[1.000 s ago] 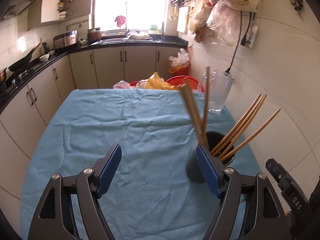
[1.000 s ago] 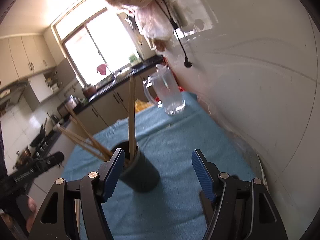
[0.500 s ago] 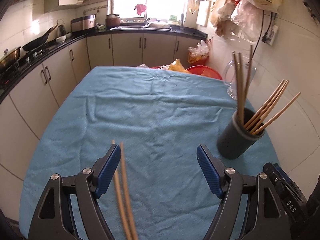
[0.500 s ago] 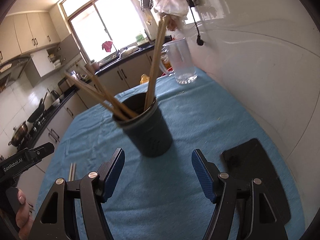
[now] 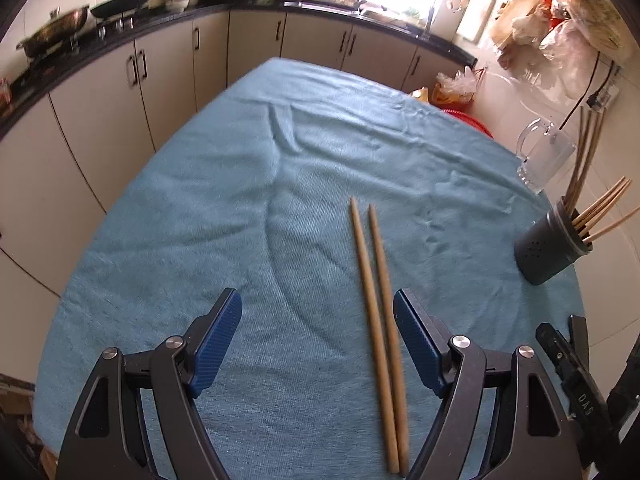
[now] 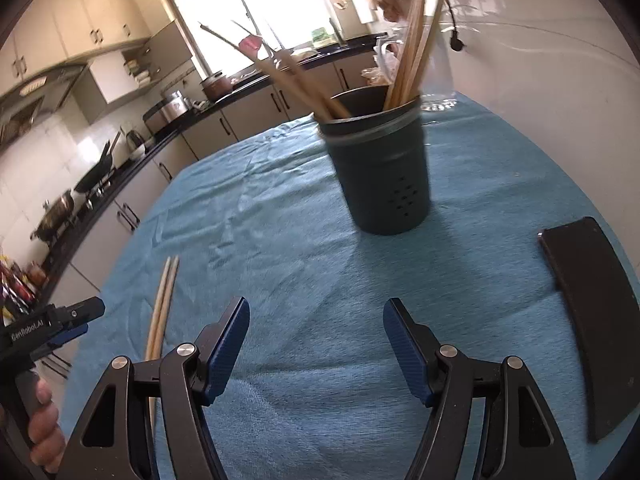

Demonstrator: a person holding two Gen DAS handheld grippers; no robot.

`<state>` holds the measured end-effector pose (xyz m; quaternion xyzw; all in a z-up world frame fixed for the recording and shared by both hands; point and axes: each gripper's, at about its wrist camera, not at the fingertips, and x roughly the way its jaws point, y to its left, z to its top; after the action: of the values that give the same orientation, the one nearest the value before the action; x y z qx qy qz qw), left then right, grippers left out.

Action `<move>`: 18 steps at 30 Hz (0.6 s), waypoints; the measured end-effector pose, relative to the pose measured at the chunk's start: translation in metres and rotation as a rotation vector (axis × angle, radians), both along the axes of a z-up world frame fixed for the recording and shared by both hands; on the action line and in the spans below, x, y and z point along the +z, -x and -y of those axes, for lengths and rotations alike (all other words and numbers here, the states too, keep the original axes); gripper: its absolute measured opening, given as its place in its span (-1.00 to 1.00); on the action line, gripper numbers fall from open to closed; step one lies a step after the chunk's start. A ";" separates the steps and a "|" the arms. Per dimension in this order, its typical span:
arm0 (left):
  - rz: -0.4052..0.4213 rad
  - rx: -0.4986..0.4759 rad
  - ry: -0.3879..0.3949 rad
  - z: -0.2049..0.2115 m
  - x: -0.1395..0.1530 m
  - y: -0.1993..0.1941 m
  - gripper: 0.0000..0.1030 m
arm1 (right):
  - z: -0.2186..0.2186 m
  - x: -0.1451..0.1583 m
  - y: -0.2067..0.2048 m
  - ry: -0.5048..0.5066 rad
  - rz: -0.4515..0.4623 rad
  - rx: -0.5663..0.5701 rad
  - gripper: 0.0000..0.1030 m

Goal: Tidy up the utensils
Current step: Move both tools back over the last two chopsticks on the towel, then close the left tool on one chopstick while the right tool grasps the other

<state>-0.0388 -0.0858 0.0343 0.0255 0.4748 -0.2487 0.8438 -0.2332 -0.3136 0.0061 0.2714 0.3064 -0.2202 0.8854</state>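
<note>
Two wooden chopsticks (image 5: 378, 304) lie side by side on the blue tablecloth (image 5: 240, 200), running between my left gripper's fingers close to the right one. My left gripper (image 5: 318, 336) is open and empty above them. A dark grey utensil holder (image 5: 548, 246) with several chopsticks in it stands at the table's right side. In the right wrist view the holder (image 6: 380, 172) stands upright ahead of my right gripper (image 6: 316, 346), which is open and empty. The loose chopsticks (image 6: 162, 304) lie to its left, near the other gripper's body (image 6: 52, 326).
A clear glass mug (image 5: 546, 158) stands behind the holder by the wall. A flat black object (image 6: 592, 312) lies on the cloth at the right. Kitchen cabinets and a counter with pans (image 5: 60, 36) run along the left and back.
Both grippers have pulled back from the holder. The left one has swung left, and the two loose chopsticks now lie in full view between its fingers.
</note>
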 end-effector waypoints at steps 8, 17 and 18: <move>-0.020 -0.043 -0.053 0.028 -0.021 -0.003 0.05 | -0.004 -0.008 -0.003 0.005 -0.004 0.020 0.43; -0.015 -0.034 -0.124 0.054 -0.034 -0.014 -0.26 | -0.001 -0.013 -0.007 -0.034 -0.013 0.037 0.43; -0.012 -0.026 -0.133 0.055 -0.035 -0.015 -0.28 | 0.000 -0.014 -0.008 -0.041 -0.014 0.037 0.43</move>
<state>-0.0234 -0.1411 -0.0003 0.0863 0.4949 -0.2277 0.8341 -0.2256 -0.3137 -0.0075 0.2820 0.3222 -0.1993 0.8814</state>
